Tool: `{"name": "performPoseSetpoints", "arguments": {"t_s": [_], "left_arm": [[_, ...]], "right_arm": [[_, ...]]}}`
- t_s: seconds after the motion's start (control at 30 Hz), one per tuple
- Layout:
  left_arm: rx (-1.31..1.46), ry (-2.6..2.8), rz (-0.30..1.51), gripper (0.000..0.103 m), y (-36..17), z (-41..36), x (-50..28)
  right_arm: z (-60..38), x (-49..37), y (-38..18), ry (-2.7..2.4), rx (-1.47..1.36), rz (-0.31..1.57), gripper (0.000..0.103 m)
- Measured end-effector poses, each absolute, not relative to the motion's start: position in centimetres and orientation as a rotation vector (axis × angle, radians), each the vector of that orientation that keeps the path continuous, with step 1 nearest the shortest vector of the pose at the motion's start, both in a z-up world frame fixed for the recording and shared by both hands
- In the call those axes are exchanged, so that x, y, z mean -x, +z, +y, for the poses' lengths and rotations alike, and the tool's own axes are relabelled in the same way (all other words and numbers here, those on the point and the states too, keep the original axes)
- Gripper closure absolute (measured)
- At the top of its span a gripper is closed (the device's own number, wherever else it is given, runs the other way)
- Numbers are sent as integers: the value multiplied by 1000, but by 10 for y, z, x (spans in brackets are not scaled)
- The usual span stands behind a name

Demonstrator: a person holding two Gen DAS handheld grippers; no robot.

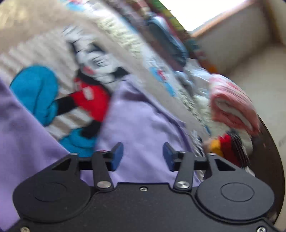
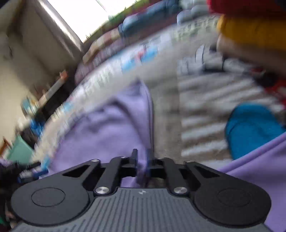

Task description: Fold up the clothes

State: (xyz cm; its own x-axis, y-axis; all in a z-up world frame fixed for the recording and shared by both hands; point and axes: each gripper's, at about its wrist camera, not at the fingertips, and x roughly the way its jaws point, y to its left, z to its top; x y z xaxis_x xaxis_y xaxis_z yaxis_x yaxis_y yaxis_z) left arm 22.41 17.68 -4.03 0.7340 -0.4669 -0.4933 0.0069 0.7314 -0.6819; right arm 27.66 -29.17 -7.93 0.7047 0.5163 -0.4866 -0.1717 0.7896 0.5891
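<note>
A lilac garment (image 1: 139, 121) lies on a cartoon-print blanket (image 1: 46, 53); it also shows in the right wrist view (image 2: 110, 128). My left gripper (image 1: 143, 157) is open, its blue pads (image 1: 117, 155) apart just above the lilac cloth, holding nothing. My right gripper (image 2: 143, 158) is shut on an edge of the lilac garment, with cloth pinched between its fingers. Both views are blurred by motion.
A folded pink and white cloth (image 1: 234, 105) sits at the right of the blanket. A person's arm in red and yellow sleeves (image 2: 250, 30) is at the upper right. Dark blue items (image 1: 166, 39) lie along the far side under a bright window (image 1: 196, 10).
</note>
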Motion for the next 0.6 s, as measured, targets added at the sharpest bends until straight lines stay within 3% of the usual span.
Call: {"name": "performPoseSetpoints", "arguments": {"t_s": [0.03, 0.1, 0.43, 0.5, 0.6], "left_arm": [[678, -298, 693, 53, -36, 168, -213], [634, -307, 688, 53, -36, 149, -193], [-5, -231, 632, 53, -78, 30, -99], [-89, -198, 614, 52, -87, 19, -85], [-171, -172, 574, 52, -90, 8, -67]], "right_arm": [[-295, -261, -69, 406, -547, 633, 70], [-297, -232, -61, 403, -560, 581, 67], [-232, -109, -81, 467, -266, 507, 70], [-227, -104, -99, 413, -185, 592, 73], [-220, -88, -92, 393, -91, 540, 74]]}}
